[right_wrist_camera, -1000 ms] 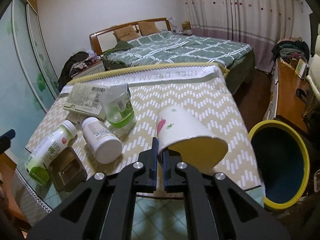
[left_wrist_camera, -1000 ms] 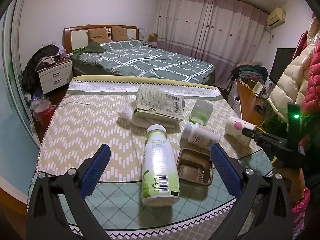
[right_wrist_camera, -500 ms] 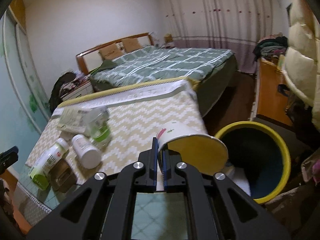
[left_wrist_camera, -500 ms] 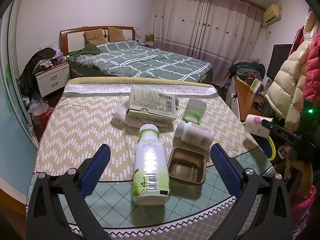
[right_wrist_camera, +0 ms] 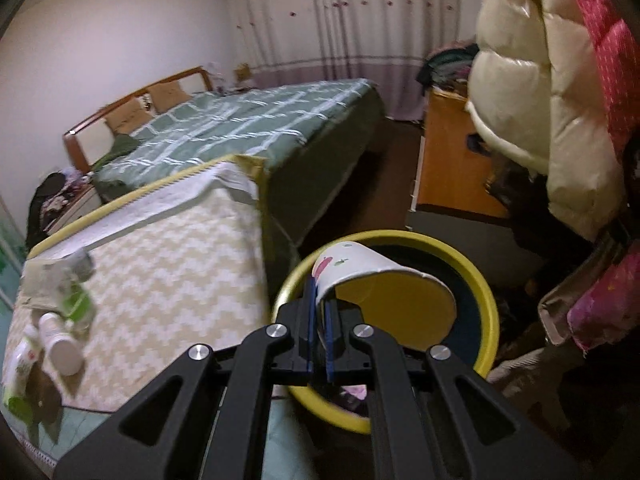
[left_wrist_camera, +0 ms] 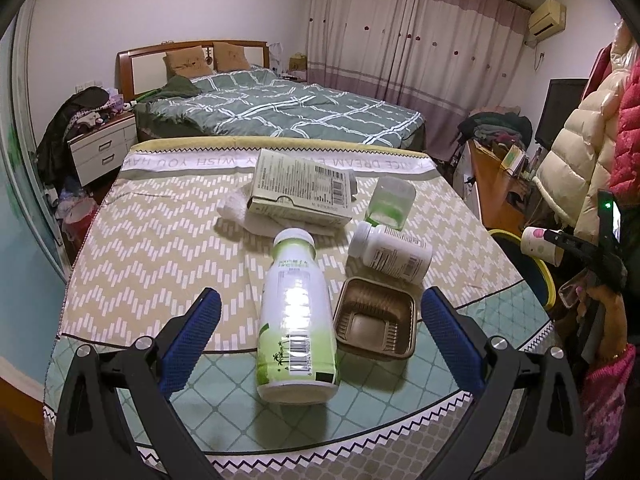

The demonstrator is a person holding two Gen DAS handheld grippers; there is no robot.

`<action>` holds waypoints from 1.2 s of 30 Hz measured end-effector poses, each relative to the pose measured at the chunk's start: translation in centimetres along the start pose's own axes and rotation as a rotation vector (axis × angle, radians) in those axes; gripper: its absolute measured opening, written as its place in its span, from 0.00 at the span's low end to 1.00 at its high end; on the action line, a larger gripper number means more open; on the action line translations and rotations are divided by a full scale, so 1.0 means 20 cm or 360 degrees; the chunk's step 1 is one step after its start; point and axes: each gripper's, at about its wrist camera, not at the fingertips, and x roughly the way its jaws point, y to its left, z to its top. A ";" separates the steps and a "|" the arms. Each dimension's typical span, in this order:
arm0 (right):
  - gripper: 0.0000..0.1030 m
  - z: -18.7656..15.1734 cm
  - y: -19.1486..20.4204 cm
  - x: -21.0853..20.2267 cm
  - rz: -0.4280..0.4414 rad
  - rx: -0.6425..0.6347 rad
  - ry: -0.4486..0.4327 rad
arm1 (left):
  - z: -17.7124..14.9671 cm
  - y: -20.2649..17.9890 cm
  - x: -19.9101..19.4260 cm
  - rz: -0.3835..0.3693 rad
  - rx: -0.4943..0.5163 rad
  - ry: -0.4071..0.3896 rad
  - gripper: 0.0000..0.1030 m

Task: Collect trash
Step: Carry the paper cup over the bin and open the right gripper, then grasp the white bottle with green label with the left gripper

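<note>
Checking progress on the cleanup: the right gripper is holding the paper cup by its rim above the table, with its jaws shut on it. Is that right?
Not quite. The right gripper does have its jaws shut on the rim of the paper cup, but the right wrist view shows the cup above the yellow-rimmed bin, beside the table.

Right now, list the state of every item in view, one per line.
White paper cup: pinched at its rim, tilted above the bin.
Right claw: shut on the cup.
Left claw: open, empty.
Yellow-rimmed round bin: open.
Green-and-white plastic bottle: lying, capped.
White pill bottle: lying, capped.
Brown plastic tray: upright, empty.
Cardboard box: lying flat.
</note>
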 end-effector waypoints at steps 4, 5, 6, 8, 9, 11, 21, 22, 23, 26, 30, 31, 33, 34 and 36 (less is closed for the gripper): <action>0.22 -0.01 -0.04 0.06 -0.0041 0.0045 0.0046 | -0.02 0.00 0.01 0.0001 -0.0001 0.0021 0.95; 0.22 -0.02 -0.05 0.07 -0.0043 0.0053 0.0048 | -0.02 0.00 0.02 0.0001 -0.0001 0.0027 0.95; 0.22 -0.02 -0.05 0.07 -0.0042 0.0054 0.0049 | -0.03 0.00 0.02 0.0001 0.0001 0.0034 0.95; 0.22 -0.03 -0.04 0.05 -0.0023 0.0058 0.0039 | -0.04 0.00 0.03 0.0002 0.0008 0.0045 0.95; 0.22 -0.04 -0.03 0.03 -0.0006 0.0052 0.0024 | -0.05 -0.01 0.04 0.0004 0.0016 0.0056 0.95; 0.22 -0.05 0.03 -0.02 0.0035 0.0026 -0.0022 | -0.07 -0.01 0.06 0.0010 0.0026 0.0084 0.95; 0.26 -0.12 0.29 -0.17 0.0233 -0.0127 -0.0118 | -0.18 0.01 0.15 0.0076 0.0022 0.0209 0.82; 0.26 -0.12 0.30 -0.17 0.0236 -0.0134 -0.0117 | -0.19 0.02 0.16 0.0076 0.0017 0.0218 0.80; 0.26 -0.12 0.31 -0.18 0.0239 -0.0139 -0.0116 | -0.19 0.03 0.16 0.0076 0.0011 0.0223 0.79; 0.26 -0.12 0.33 -0.18 0.0248 -0.0146 -0.0111 | -0.20 0.04 0.17 0.0078 0.0010 0.0228 0.74; 0.26 -0.12 0.34 -0.17 0.0263 -0.0151 -0.0102 | -0.21 0.05 0.18 0.0076 0.0026 0.0235 0.63; 0.26 -0.13 0.34 -0.17 0.0263 -0.0151 -0.0100 | -0.21 0.04 0.18 0.0072 0.0036 0.0238 0.59; 0.26 -0.13 0.35 -0.17 0.0265 -0.0151 -0.0098 | -0.22 0.04 0.18 0.0076 0.0065 0.0238 0.52; 0.26 -0.13 0.35 -0.17 0.0266 -0.0152 -0.0100 | -0.22 0.04 0.18 0.0079 0.0075 0.0237 0.52; 0.26 -0.13 0.35 -0.17 0.0265 -0.0151 -0.0100 | -0.21 0.03 0.17 0.0088 0.0109 0.0225 0.52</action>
